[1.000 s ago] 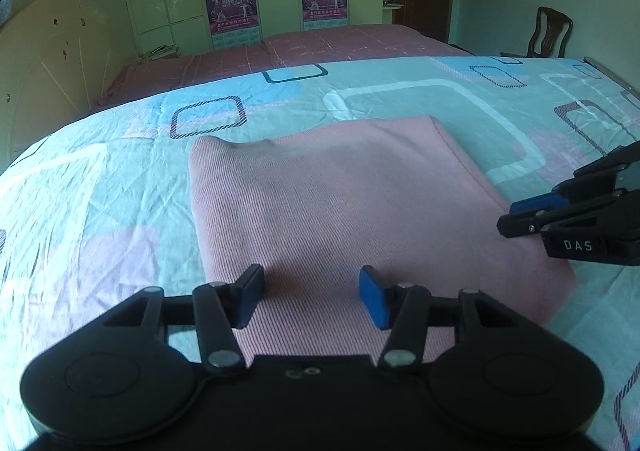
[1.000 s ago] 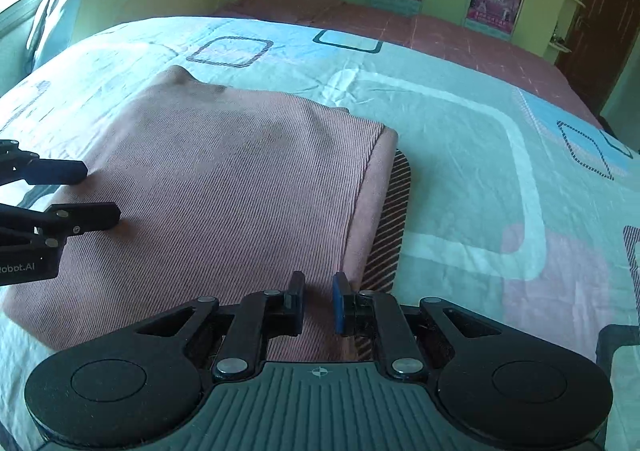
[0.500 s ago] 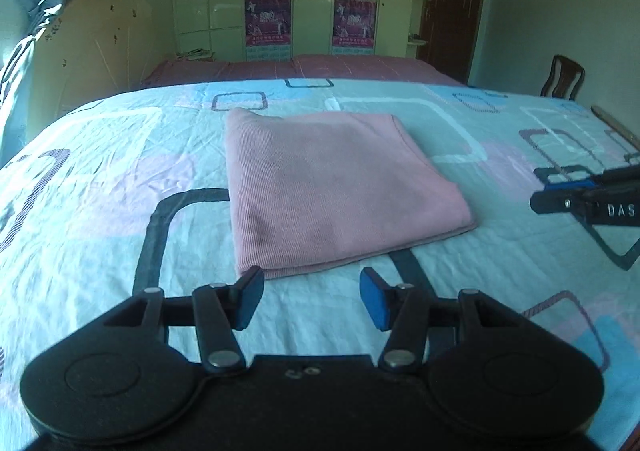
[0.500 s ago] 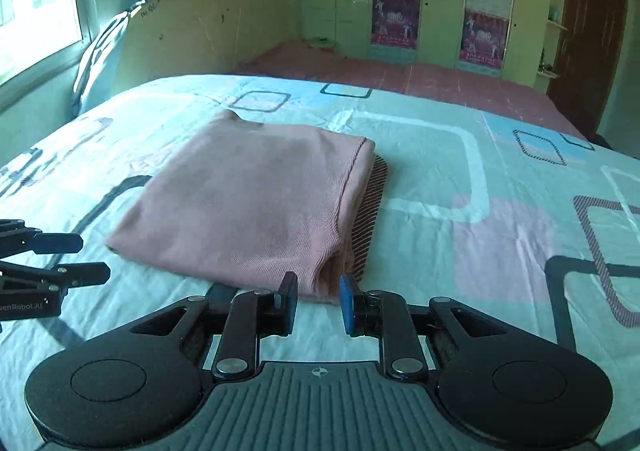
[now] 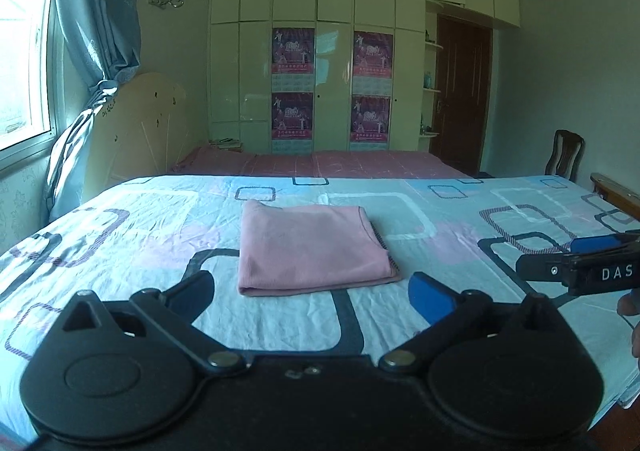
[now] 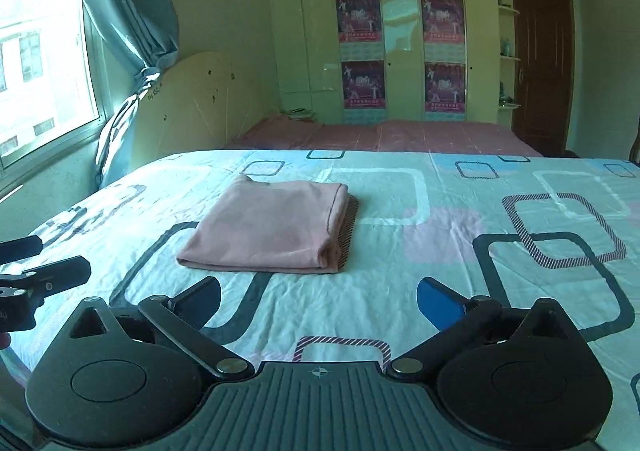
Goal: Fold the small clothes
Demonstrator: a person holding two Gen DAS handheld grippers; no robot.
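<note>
Now that I have drawn both hands back from the bed, my left tool and my right tool hang above the near part of the patterned blue, white and pink bedsheet, each with its fingers spread wide and nothing between them. A second ago they were low over the cloth, the right one nearly closed at its near edge and the left one narrower than it is now; since then both have lifted, pulled away and opened fully.

The small pink knitted garment lies folded into a neat rectangle near the middle of the bed, flat on the sheet, well apart from both tools. From the right wrist view its right side shows stacked layers, with a dark striped band of the sheet's pattern just beside that edge. The far left corner stands up a little; otherwise the top face is smooth.

I judge this piece to be finished: the fold holds on its own with no tool touching it. I see no other garment on the bed, so the next step is probably to fetch another item or stop.
</note>
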